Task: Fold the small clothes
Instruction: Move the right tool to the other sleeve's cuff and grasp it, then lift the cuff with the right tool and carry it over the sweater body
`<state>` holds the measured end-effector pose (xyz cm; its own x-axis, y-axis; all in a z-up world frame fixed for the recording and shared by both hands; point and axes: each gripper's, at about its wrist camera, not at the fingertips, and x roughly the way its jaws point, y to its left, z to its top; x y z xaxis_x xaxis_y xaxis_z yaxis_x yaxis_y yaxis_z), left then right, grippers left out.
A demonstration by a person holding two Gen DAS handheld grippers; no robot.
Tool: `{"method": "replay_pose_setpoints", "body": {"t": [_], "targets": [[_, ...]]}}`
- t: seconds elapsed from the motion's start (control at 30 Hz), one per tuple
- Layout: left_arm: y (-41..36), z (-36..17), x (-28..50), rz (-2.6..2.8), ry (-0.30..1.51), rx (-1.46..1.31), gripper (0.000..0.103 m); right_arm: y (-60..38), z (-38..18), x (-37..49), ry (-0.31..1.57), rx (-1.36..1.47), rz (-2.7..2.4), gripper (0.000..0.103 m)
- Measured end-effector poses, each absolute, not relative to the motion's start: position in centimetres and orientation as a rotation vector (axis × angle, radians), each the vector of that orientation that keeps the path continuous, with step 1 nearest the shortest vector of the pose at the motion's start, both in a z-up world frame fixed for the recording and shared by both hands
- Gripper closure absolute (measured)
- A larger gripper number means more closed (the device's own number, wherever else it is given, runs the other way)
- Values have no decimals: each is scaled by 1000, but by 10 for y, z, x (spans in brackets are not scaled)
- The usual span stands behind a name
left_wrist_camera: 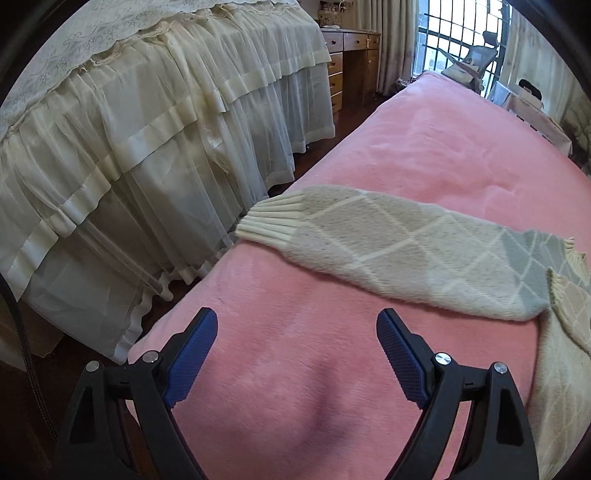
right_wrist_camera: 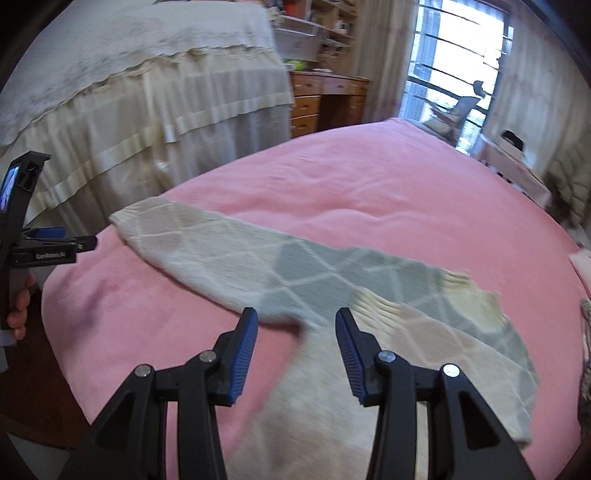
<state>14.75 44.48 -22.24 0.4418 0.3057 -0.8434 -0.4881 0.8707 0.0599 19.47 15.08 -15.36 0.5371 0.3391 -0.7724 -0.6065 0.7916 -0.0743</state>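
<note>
Both grippers empty, left gripper spread wide over bare pink blanket, right gripper half apart above the sweater; its sleeve ahead overhangs the edge, likely to slide off if tugged.

A wide pink fleece-covered bed fills the space straight ahead of the tool. To its left stands a second bed draped in a cream lace cover with a sheer ruffled skirt, a strip of dark wooden floor between the two. Far ahead, a brown wooden desk with drawers sits beside pale long curtains. Ahead and to the right, daylight glares through a barred window.
</note>
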Motion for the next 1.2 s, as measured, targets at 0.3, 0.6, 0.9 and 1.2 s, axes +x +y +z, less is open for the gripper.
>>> {"method": "replay_pose_setpoints", "body": {"t": [0.3,0.6,0.9,1.2], "targets": [[475,-253,165,441,1056,-193,16,274,-211,186,839,-483,735,59],[500,-263,173,341,1071,-264,16,333,-248,184,824,-599,745,59],[521,-268,183,317,1058,-342,16,369,-261,184,763,-664,724,59],[534,-275,187,273,1045,-451,16,373,-253,193,699,-617,705,94]]}}
